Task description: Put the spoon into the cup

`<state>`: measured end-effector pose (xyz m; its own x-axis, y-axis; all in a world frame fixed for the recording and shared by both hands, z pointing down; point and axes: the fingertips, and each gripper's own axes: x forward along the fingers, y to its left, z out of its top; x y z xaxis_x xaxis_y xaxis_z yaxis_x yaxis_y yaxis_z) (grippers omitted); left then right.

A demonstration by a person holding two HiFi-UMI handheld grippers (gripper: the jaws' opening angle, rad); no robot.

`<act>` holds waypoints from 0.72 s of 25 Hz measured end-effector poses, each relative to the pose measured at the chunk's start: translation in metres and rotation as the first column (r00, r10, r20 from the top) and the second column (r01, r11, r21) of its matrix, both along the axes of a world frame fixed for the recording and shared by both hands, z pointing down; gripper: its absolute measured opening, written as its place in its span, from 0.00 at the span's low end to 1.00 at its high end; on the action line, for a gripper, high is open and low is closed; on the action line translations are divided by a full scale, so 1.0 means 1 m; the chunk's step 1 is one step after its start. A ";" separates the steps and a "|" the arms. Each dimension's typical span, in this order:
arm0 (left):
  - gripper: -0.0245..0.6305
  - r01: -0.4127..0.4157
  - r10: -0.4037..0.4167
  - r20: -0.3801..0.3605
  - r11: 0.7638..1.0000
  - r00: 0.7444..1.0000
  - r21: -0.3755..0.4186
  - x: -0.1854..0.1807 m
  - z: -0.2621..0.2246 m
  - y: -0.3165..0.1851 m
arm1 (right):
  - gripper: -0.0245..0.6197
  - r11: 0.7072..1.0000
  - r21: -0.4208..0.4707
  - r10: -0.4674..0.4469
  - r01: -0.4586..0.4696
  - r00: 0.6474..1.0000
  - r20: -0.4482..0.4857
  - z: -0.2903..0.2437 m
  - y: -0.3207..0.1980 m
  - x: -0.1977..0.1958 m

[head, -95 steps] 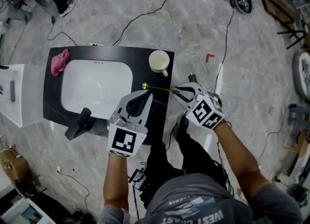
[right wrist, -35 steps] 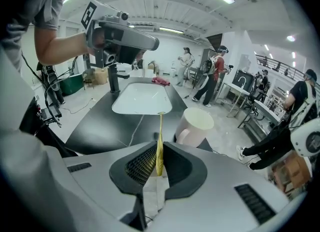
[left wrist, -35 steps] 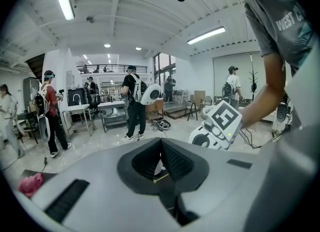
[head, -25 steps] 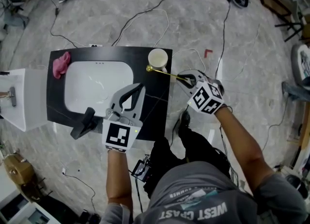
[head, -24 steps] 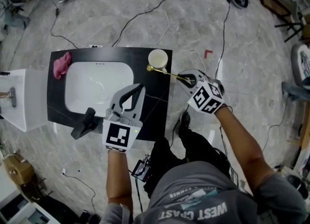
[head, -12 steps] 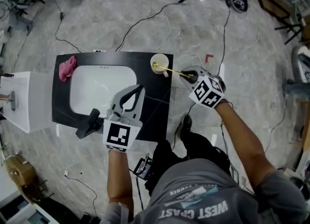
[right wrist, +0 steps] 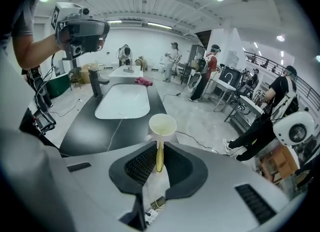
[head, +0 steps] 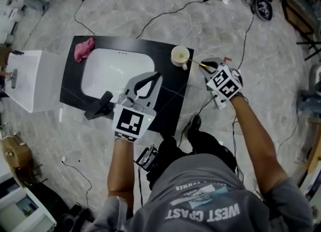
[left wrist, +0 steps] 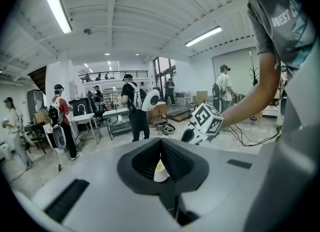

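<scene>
A cream cup (head: pixel 178 55) stands at the far right corner of the black counter (head: pixel 173 103). The thin gold spoon (head: pixel 196 63) slants from the cup to my right gripper (head: pixel 206 65), which is shut on its handle. In the right gripper view the handle (right wrist: pixel 159 158) runs up between the pads of the right gripper (right wrist: pixel 160 148), and the spoon's bowl end lies inside the cup's rim (right wrist: pixel 162 125). My left gripper (head: pixel 156 75) hovers over the counter's front, shut and holding nothing. Its own view shows the left gripper (left wrist: pixel 160 143) with the cup (left wrist: pixel 159 172) beyond it.
A white sink basin (head: pixel 113 70) is set in the counter, with a black faucet (head: pixel 100 106) at its near edge and a pink cloth (head: pixel 84 49) at the far left corner. A white cabinet (head: pixel 30 78) stands at the left. Cables (head: pixel 165 13) trail over the floor.
My right gripper carried the spoon from the counter's right edge to the cup, and its bowl end now sits inside the rim. The left gripper stayed over the counter.
</scene>
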<state>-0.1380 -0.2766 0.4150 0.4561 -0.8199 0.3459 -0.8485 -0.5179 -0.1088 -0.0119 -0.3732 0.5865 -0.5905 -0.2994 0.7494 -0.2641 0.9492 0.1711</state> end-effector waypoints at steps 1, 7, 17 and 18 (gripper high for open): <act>0.04 0.000 0.000 0.000 1.000 1.000 0.006 0.000 -0.003 0.000 | 0.14 1.000 0.004 -0.001 0.001 1.000 0.005 -0.003 -0.003 -0.002; 0.04 -0.005 0.005 0.006 1.000 1.000 0.027 -0.002 -0.016 0.007 | 0.14 0.999 0.034 -0.006 0.005 1.000 0.018 -0.017 -0.007 -0.014; 0.04 -0.014 0.012 0.023 0.998 1.000 0.066 -0.003 -0.037 0.027 | 0.14 0.996 0.077 -0.048 0.049 0.999 -0.017 -0.021 -0.009 -0.035; 0.04 -0.017 0.015 0.029 0.997 0.999 0.070 -0.003 -0.040 0.029 | 0.14 0.996 0.078 -0.048 0.049 0.999 -0.019 -0.023 -0.009 -0.037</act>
<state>-0.1409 -0.2478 0.3753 0.4605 -0.8353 0.3004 -0.8361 -0.5218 -0.1694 -0.0487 -0.3823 0.5638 -0.5931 -0.3288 0.7349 -0.2143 0.9443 0.2496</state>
